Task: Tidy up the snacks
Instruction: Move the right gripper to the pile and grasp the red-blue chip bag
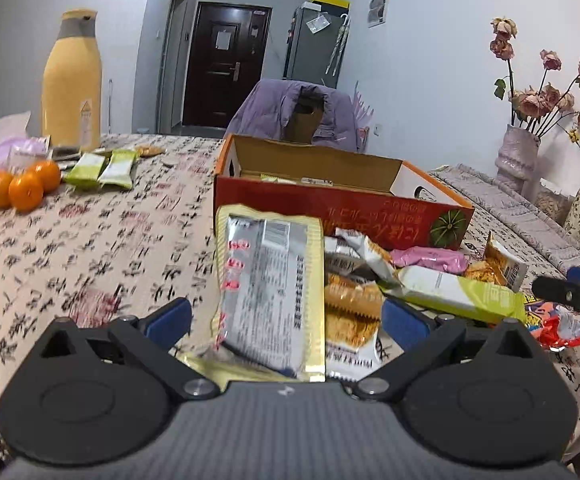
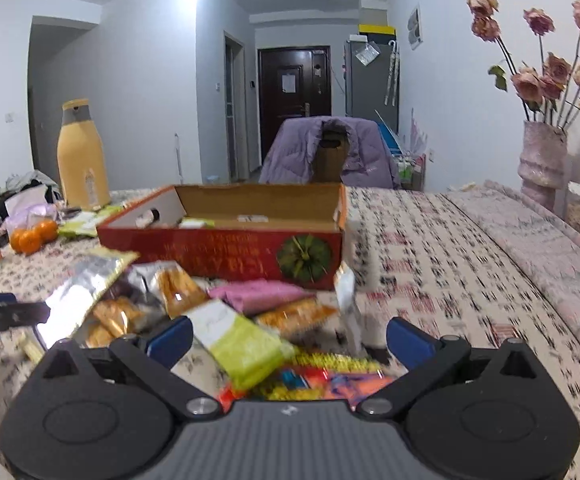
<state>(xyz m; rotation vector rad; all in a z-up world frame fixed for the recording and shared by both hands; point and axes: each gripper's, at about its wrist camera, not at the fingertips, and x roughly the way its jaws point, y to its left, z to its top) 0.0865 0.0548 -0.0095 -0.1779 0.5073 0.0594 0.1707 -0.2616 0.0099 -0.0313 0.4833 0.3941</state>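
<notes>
1. Silver-and-gold foil packet stands between the left gripper jaws, which are spread wide — released, not pinching it.
2. Right gripper, jaws likewise released, hovers over the green packet in the snack pile.
3. Farther on the bench, the red box sits open — the unpinched foil packet could topple or slip before reaching it.

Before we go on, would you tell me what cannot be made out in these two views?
- Contents of the red cardboard box: mostly hidden behind its front wall, both views.
- Print on the silver-and-gold packet: too blurred to read, left wrist view.
- Red-and-yellow packet: partly hidden under the right tongs, motion-blurred.
- Snacks beneath the green packet: covered.
</notes>
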